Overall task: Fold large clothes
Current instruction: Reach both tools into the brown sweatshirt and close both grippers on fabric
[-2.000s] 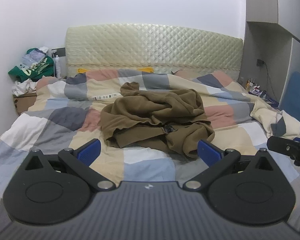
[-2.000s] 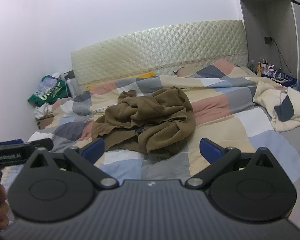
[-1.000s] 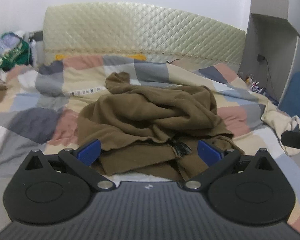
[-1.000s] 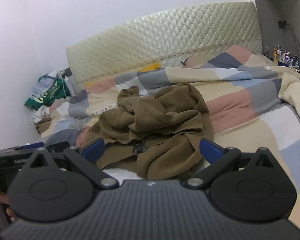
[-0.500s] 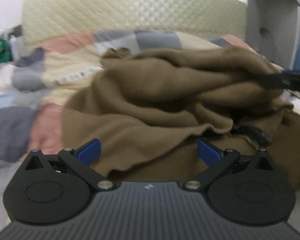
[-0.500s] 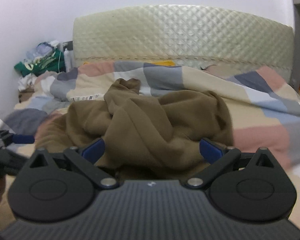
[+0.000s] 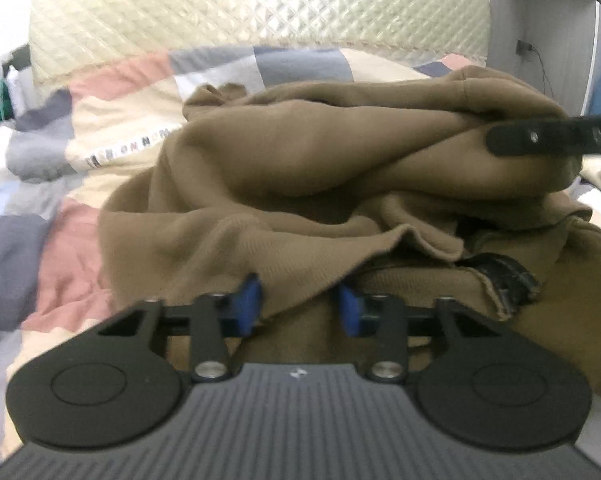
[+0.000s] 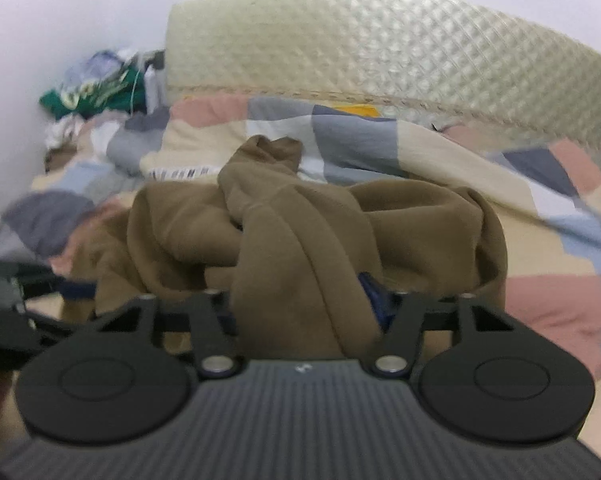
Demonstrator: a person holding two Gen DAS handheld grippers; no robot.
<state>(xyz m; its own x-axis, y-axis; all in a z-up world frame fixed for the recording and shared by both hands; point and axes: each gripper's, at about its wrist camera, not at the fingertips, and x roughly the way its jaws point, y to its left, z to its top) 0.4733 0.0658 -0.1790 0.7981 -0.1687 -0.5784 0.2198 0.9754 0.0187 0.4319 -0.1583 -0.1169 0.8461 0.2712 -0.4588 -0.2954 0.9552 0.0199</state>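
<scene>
Both views sit low and close over the crumpled brown garment [image 7: 300,168], facing across it toward the quilted headboard [image 7: 260,12]. The left wrist view looks from the garment's near hem; the right wrist view looks from farther along its near side. Both share the garment, checked quilt [image 8: 360,136] and headboard.

Your bed [image 8: 548,248] with its quilted cream headboard [image 8: 380,48], covered by a patchwork quilt [image 7: 76,248] of pink, grey, blue and cream squares, your crumpled brown garment [image 7: 300,168] heaped directly on that quilt
</scene>
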